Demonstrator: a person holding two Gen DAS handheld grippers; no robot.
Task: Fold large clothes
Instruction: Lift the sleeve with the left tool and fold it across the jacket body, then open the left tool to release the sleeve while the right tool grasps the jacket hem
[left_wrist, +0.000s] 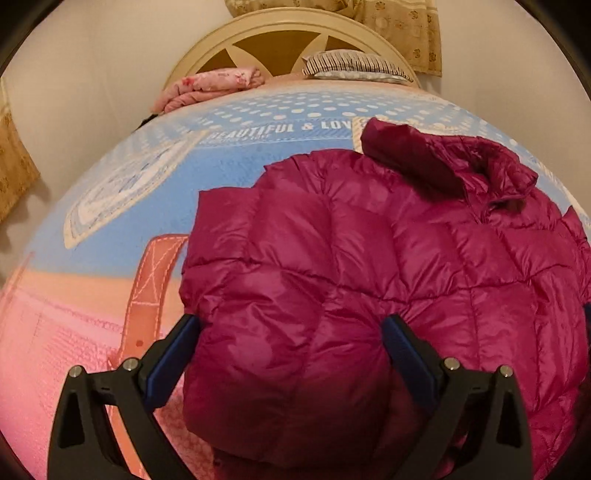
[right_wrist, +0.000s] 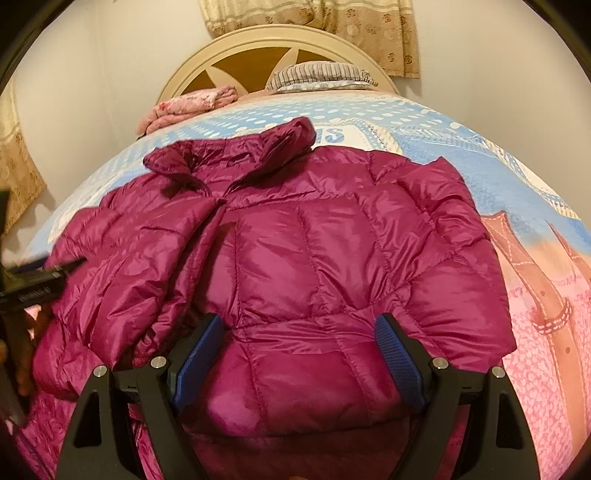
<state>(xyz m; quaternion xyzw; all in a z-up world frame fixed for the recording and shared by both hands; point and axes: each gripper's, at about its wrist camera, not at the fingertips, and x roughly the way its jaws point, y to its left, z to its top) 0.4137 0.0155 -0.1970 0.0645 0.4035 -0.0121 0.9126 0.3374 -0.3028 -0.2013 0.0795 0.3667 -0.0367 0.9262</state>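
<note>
A magenta quilted puffer jacket (left_wrist: 369, 258) lies spread on the bed, collar toward the headboard; it also shows in the right wrist view (right_wrist: 295, 251). My left gripper (left_wrist: 291, 328) is open, its blue-padded fingers (left_wrist: 173, 358) spread wide over the jacket's near left edge, where a sleeve lies folded in. My right gripper (right_wrist: 299, 332) is open, its fingers (right_wrist: 399, 358) spread over the jacket's near hem on the right half. Nothing is clamped in either. The left gripper's body (right_wrist: 33, 288) shows at the left edge of the right wrist view.
The bedspread (left_wrist: 129, 221) is blue and pink with printed belts and text. A folded pink blanket (left_wrist: 207, 88) and a striped pillow (left_wrist: 354, 66) lie by the cream headboard (right_wrist: 277, 40). Walls and patterned curtains (right_wrist: 369, 33) stand behind.
</note>
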